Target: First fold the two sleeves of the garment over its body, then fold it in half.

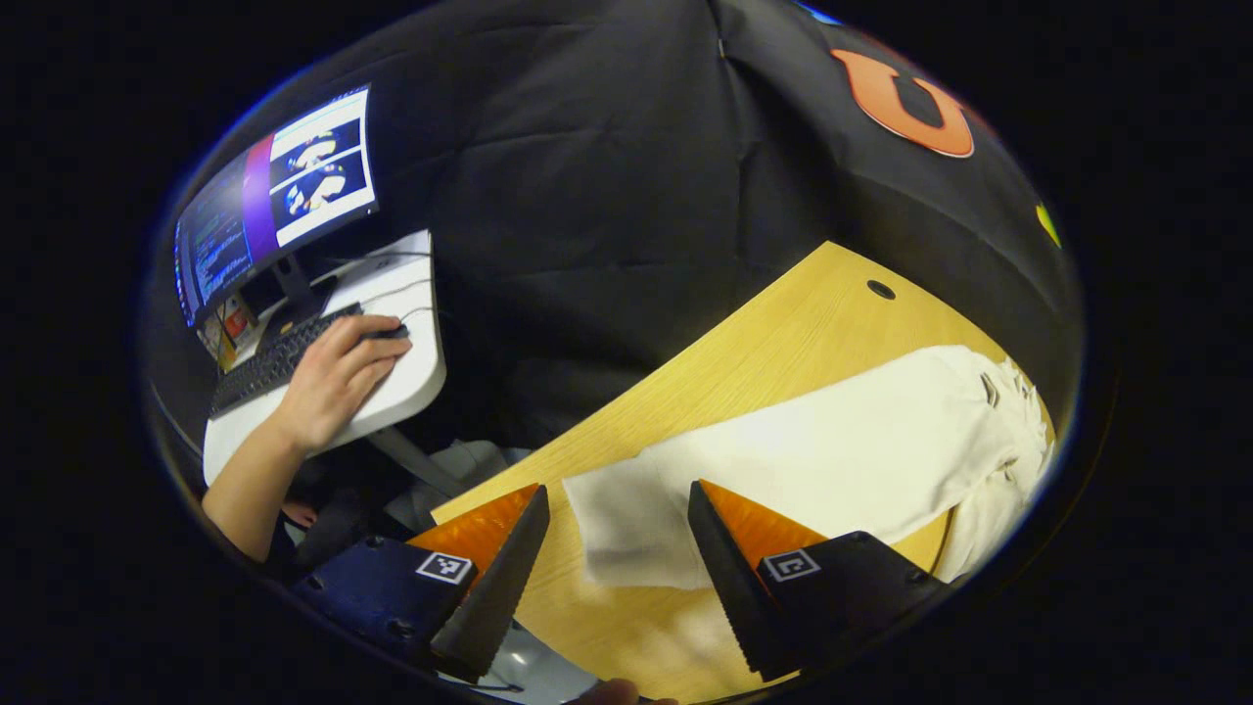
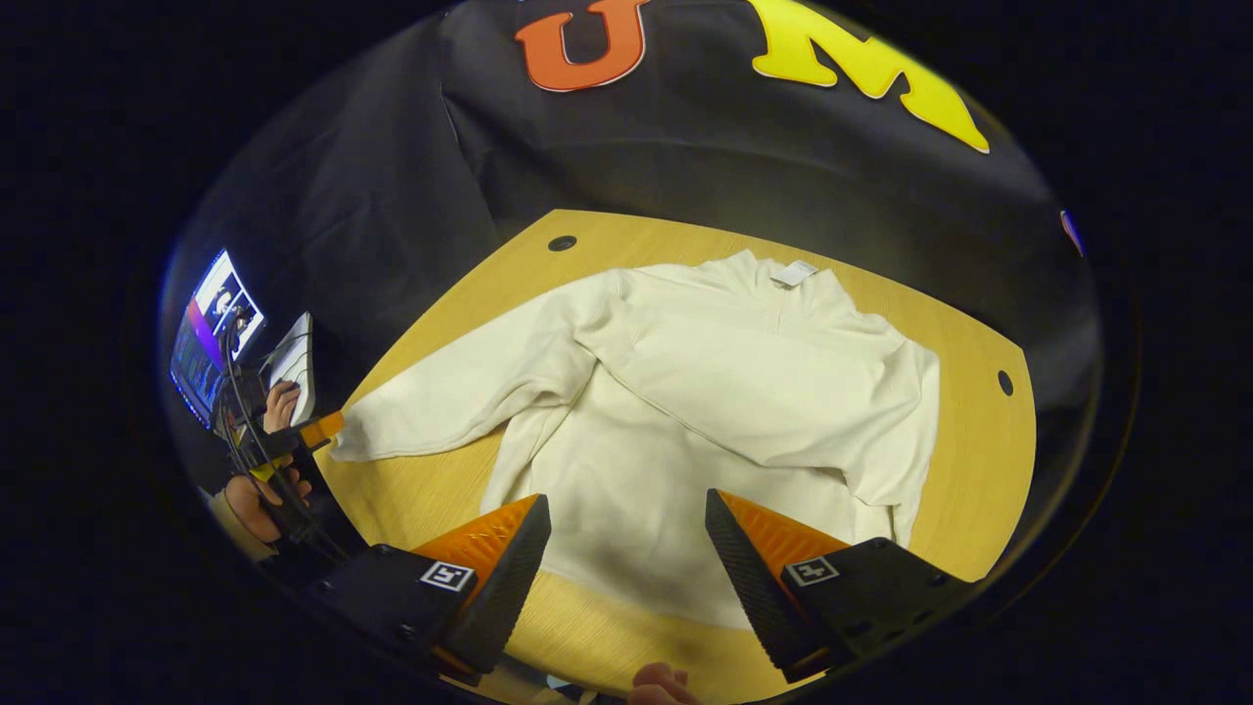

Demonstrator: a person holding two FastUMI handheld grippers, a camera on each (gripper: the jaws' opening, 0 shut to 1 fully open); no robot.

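A cream sweatshirt (image 2: pixel 685 392) lies flat on the wooden table (image 2: pixel 979 431), collar toward the wall. One sleeve (image 2: pixel 450 392) stretches out to the left; the other appears to lie folded across the chest. My right gripper (image 2: pixel 626 497) hovers open above the hem, with nothing between its fingers. In the right gripper view, the left gripper (image 2: pixel 318 431), held by a hand (image 2: pixel 250 509), sits at the outstretched sleeve's cuff. In the left gripper view, my left gripper (image 1: pixel 617 490) is open, and the sleeve cuff (image 1: pixel 631 529) lies on the table between its fingers.
A white side desk (image 1: pixel 411 372) beyond the table's left edge carries a monitor (image 1: pixel 274 196) and keyboard (image 1: pixel 269 362), with a person's hand (image 1: pixel 338 377) on a mouse. Cable holes (image 2: pixel 562 243) mark the table's far corners. Bare wood (image 2: pixel 431 499) lies under the outstretched sleeve.
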